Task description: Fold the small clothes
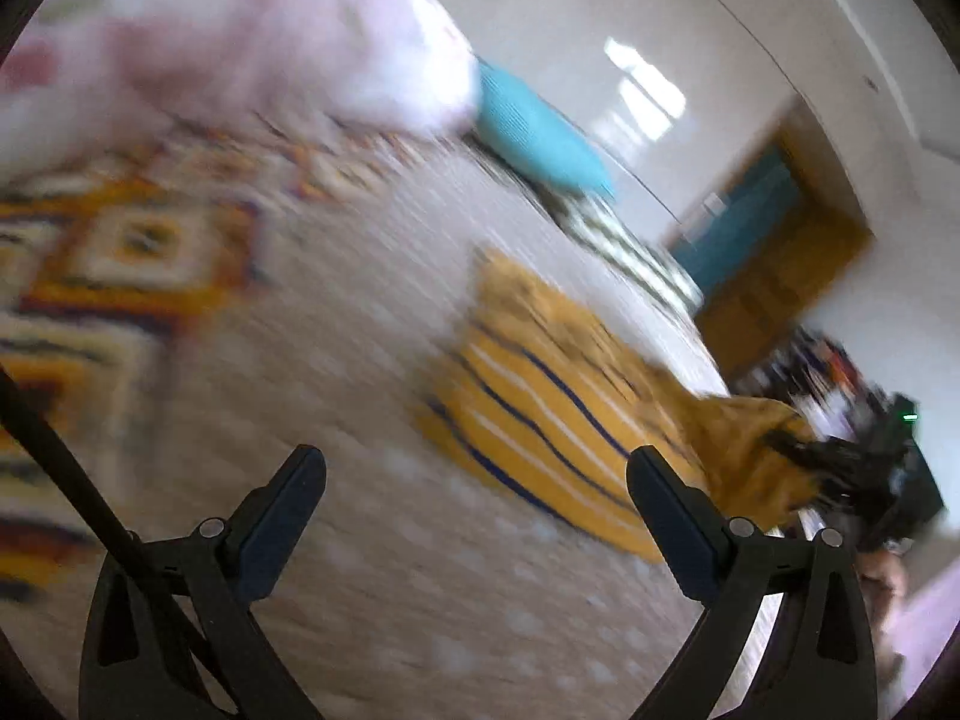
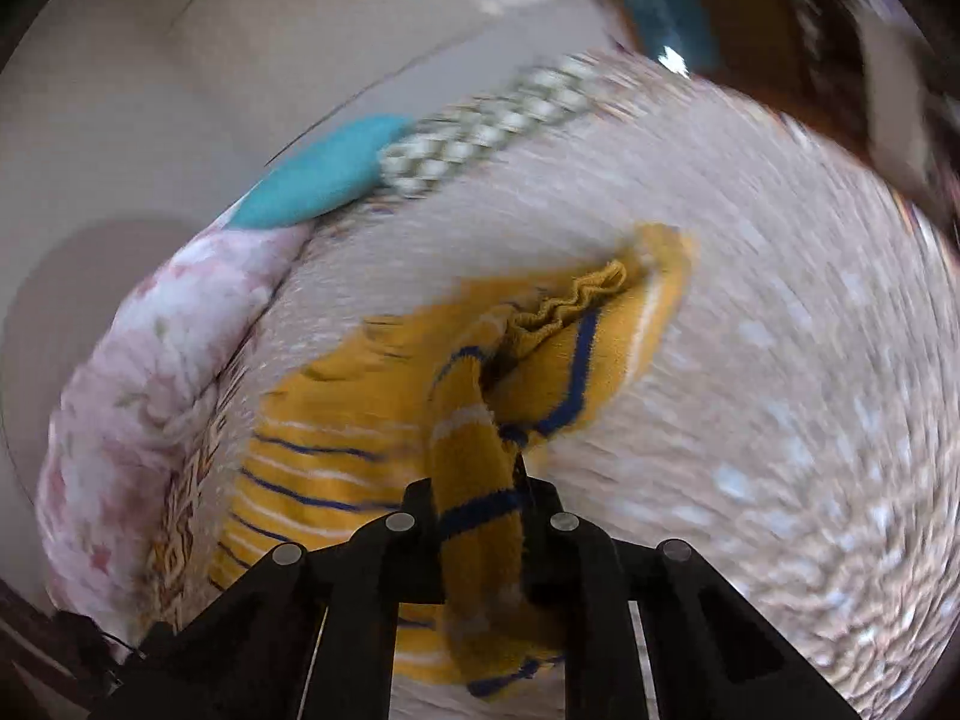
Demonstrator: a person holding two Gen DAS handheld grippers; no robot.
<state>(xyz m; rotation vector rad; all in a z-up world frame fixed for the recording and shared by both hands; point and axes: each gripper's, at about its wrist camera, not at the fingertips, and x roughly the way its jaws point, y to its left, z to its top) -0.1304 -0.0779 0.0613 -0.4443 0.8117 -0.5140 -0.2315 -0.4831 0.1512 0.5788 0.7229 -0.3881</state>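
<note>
A small yellow garment point(image 1: 540, 414) with navy and white stripes lies on the pale spotted bedspread point(image 1: 372, 570). My left gripper point(image 1: 477, 474) is open and empty, hovering above the bedspread just left of the garment. My right gripper point(image 2: 480, 510) is shut on a bunched edge of the yellow garment point(image 2: 474, 468) and lifts it off the bedspread point(image 2: 780, 450). The right gripper also shows at the right edge of the left wrist view point(image 1: 840, 462), holding the garment's raised end. Both views are motion-blurred.
A pink floral pillow point(image 1: 270, 42) and a teal cushion point(image 1: 540, 132) lie at the far side of the bed. A patterned orange blanket point(image 1: 120, 240) lies to the left. A wooden door point(image 1: 774, 264) stands beyond the bed.
</note>
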